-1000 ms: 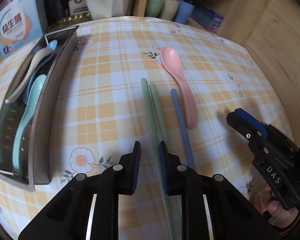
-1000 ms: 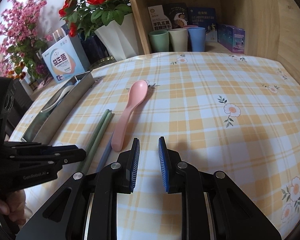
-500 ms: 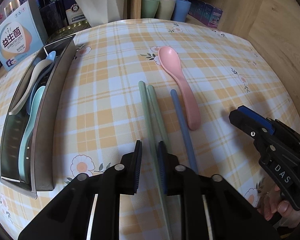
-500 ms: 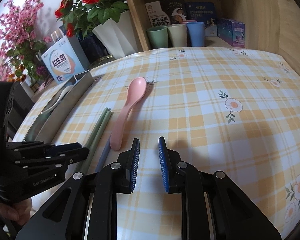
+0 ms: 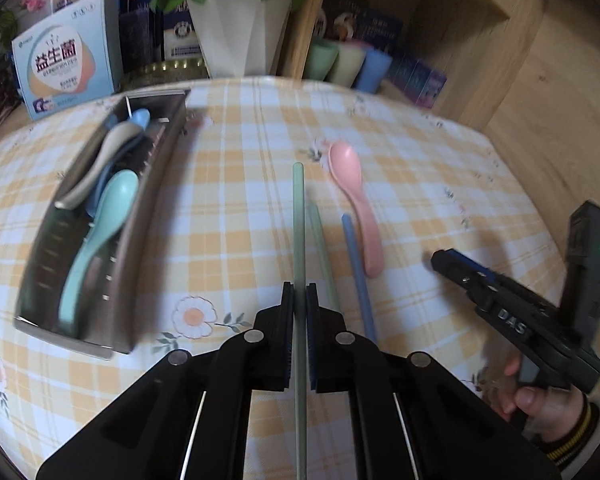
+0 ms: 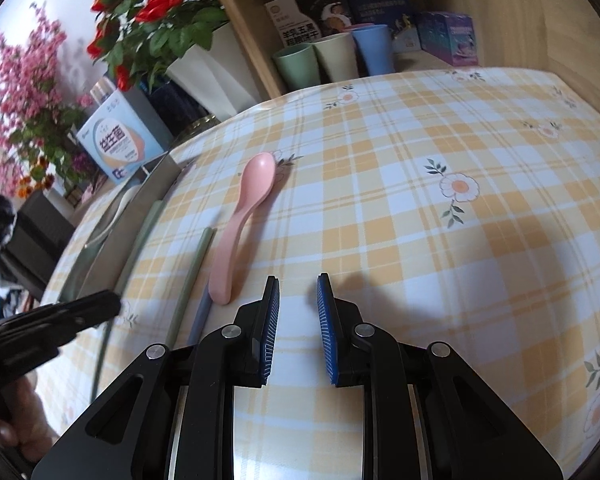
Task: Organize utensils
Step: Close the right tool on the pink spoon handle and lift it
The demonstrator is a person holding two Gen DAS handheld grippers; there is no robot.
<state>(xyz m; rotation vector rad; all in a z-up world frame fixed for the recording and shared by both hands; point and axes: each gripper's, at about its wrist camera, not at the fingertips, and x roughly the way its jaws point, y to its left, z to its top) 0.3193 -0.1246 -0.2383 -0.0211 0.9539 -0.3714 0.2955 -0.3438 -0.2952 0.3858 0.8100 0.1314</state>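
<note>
My left gripper (image 5: 299, 292) is shut on a green chopstick (image 5: 298, 220); its jaws close tight on the shaft and hold it off the checked tablecloth, tip pointing away. A second green chopstick (image 5: 324, 256), a blue chopstick (image 5: 358, 276) and a pink spoon (image 5: 354, 196) lie just to its right. The metal tray (image 5: 128, 280) on the left holds a teal spoon (image 5: 100, 240), a beige one and a blue one. My right gripper (image 6: 298, 292) is open with nothing between its fingers, hovering just right of the pink spoon's (image 6: 244, 220) handle end.
At the table's far edge stand a white flower pot (image 5: 236, 28), a light blue box (image 5: 68, 68) and three cups (image 5: 348, 64) in a wooden shelf. A wooden wall closes the right side. A hand (image 5: 548, 408) holds the right gripper.
The left jaws closed onto one green chopstick and lifted it off the cloth; its partner stayed on the table. The right gripper rolled slightly and stayed in place.
</note>
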